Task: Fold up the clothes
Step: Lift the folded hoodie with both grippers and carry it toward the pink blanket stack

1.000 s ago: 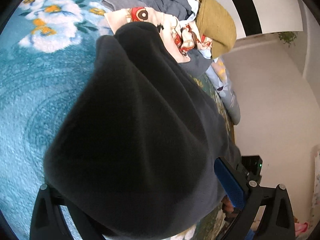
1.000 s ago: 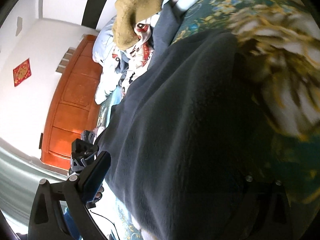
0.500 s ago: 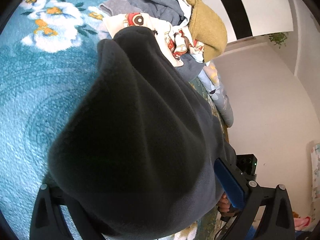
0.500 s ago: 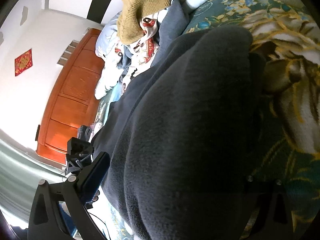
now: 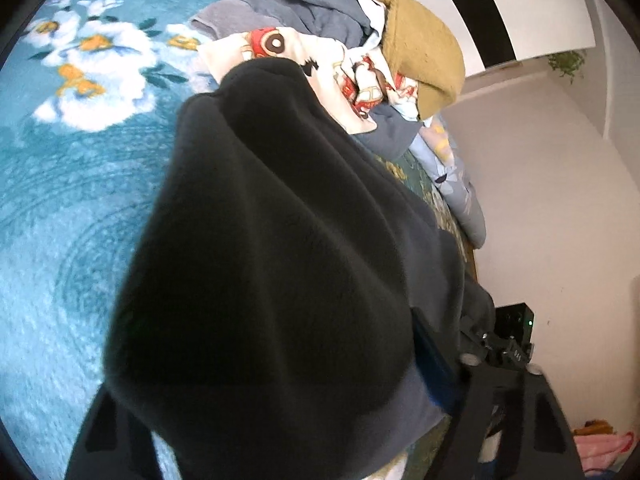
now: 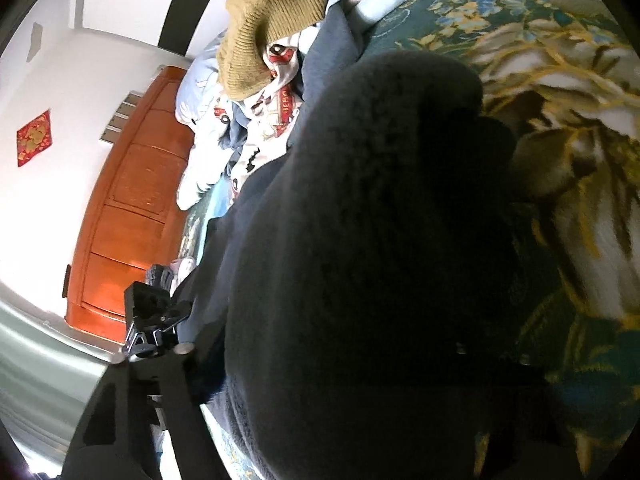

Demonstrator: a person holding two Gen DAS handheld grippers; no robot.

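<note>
Since the earlier frame, both sets of jaws are being closed on the dark fleece garment, bunched between them over the bed, presumably so an edge can be lifted for folding.

A bedroom in a home. A bed is covered with a plush teal blanket printed with white and orange flowers, and a heap of unfolded clothes lies on it, with a mustard knitted piece, a cartoon-print garment and a dark fleece garment among them. An orange-brown wooden headboard stands against a plain white wall, where a small red paper decoration hangs.
</note>
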